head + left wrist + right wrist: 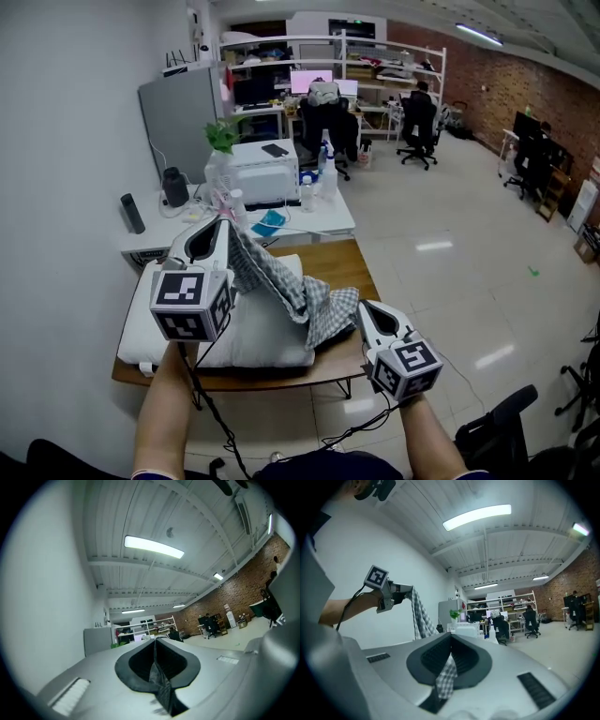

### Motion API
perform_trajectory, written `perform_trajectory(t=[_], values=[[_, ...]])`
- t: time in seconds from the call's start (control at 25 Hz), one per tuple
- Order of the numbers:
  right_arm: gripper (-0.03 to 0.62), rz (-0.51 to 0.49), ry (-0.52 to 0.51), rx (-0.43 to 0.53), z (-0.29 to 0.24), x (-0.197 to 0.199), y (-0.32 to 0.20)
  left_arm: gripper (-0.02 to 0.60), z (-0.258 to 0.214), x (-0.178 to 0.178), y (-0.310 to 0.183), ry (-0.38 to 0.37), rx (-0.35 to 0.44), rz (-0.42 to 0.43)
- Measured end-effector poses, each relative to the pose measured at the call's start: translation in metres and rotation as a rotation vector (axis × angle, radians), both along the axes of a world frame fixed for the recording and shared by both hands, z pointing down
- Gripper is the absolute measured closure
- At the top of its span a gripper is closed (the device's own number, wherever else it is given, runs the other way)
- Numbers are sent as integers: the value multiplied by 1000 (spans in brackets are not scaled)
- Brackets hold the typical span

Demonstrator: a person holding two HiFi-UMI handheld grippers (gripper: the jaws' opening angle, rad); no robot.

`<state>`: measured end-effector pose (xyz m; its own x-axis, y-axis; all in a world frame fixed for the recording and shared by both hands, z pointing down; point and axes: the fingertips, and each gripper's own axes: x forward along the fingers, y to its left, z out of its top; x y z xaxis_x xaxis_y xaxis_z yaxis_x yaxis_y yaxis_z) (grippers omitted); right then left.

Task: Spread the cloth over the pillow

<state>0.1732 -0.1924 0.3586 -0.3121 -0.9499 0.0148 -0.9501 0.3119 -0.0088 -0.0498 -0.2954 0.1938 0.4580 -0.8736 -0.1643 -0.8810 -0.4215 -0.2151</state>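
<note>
Cloth (291, 286) light, limp, sags between fingers.
Left gripper (222, 226) high, fingers pinched shut on one corner.
Right gripper (364, 307) low, pinching the opposite edge.
Pillow (262, 342) beneath both, soft.
Best hold probably corners.

Open floor (450, 281) lies off the table's (345, 262) right edge; a cluttered desk (323, 217) crowds its far edge, the wall (66, 141) its left.
</note>
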Motion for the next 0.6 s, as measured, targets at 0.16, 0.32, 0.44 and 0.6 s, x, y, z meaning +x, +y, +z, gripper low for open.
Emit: perform_trajectory(t=[0.16,0.32,0.44,0.6], values=[[580,-11,-5,26,-9,-1,-2,568,-53,9,-8,-22,58,-19],[580,-26,-6,43,-15,-3,-3,568,-90,11,-18,-24,87,-32],[580,-32,-11,52,-17,-1,-4,568,-109,15,-26,-23,88,-37],[580,-35,-18,61,-20,-2,-5,568,-136,15,-40,-43,107,-71]])
